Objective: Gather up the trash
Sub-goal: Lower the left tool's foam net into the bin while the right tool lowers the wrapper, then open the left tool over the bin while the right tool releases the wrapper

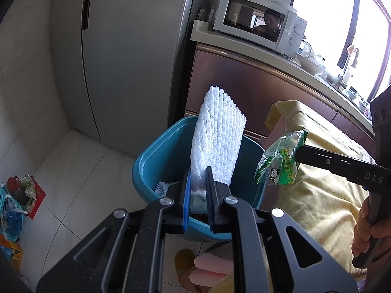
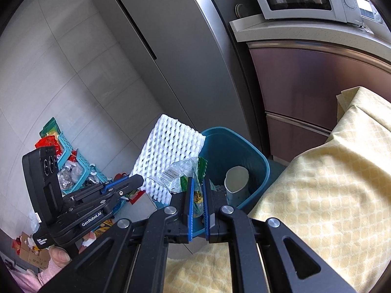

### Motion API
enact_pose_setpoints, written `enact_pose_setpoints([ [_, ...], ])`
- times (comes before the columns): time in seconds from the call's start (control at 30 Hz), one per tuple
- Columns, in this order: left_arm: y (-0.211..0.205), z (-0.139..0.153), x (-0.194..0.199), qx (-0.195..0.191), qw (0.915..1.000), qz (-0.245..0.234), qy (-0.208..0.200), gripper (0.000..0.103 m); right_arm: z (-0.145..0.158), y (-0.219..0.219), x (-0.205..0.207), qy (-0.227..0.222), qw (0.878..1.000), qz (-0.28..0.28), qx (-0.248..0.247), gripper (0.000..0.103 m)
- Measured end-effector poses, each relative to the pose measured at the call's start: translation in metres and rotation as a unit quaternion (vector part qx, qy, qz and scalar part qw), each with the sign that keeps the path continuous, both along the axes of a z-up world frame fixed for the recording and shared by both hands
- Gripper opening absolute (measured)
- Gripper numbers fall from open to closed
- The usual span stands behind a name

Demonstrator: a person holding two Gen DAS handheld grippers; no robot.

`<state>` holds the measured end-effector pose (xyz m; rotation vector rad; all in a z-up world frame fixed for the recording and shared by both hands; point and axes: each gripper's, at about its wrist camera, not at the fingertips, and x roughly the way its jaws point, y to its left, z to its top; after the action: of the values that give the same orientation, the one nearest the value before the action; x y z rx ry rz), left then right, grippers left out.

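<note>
Your left gripper (image 1: 198,183) has its fingers clamped on the lower edge of a white foam mesh sleeve (image 1: 217,136), which stands upright above the open mouth of the teal plastic bin (image 1: 156,161). Your right gripper (image 2: 197,195) has its fingers pinched together on a crinkled green-and-clear plastic snack wrapper (image 2: 182,173), held just over the bin's near rim, right beside the foam sleeve. In the left wrist view the wrapper hangs from the right gripper's tip at the bin's right edge, next to the yellow patterned cloth (image 1: 325,190) that covers the tabletop.

Inside the bin lies a pale cup (image 2: 236,179) on its side, and a second scrap of white foam mesh (image 1: 162,188) rests against the inner wall. The bin stands on the pale tiled floor (image 1: 80,171) between the cloth-covered tabletop and a tall grey refrigerator (image 1: 127,56). Further off on the floor, a turquoise slatted basket (image 2: 80,168) sits among loose wrappers and packets. A white microwave (image 1: 261,22) sits on the counter behind.
</note>
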<state>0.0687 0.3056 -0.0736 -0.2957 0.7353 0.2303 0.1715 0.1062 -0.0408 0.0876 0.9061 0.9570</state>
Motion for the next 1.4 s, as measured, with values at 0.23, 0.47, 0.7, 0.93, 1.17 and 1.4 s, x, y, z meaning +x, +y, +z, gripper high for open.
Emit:
enact_pose_setpoints([
  [0.23, 0.001, -0.009, 0.007, -0.003, 0.9999, 0.007, 0.008, 0.012, -0.006, 0.013, 0.001, 0.003, 1.000, 0.001, -0.016, 0.006],
  [0.47, 0.003, -0.017, 0.015, -0.005, 0.9997, 0.012, 0.019, 0.012, -0.010, 0.027, 0.001, 0.005, 0.999, 0.006, -0.035, 0.007],
  [0.7, 0.005, -0.028, 0.024, -0.008, 0.9993, 0.014, 0.034, 0.013, -0.021, 0.042, 0.003, 0.017, 0.998, 0.012, -0.059, 0.009],
  [0.93, 0.009, -0.043, 0.030, -0.023, 0.9988, 0.014, 0.041, 0.020, -0.024, 0.048, 0.003, 0.023, 0.997, 0.009, -0.072, 0.018],
  [1.17, 0.011, -0.047, 0.029, -0.026, 0.9986, 0.019, 0.042, 0.023, -0.027, 0.047, 0.004, 0.032, 0.997, 0.006, -0.070, 0.021],
  [1.4, 0.001, -0.033, 0.020, -0.016, 0.9995, 0.009, 0.024, 0.029, -0.023, 0.028, 0.002, 0.031, 0.998, 0.004, -0.051, 0.023],
])
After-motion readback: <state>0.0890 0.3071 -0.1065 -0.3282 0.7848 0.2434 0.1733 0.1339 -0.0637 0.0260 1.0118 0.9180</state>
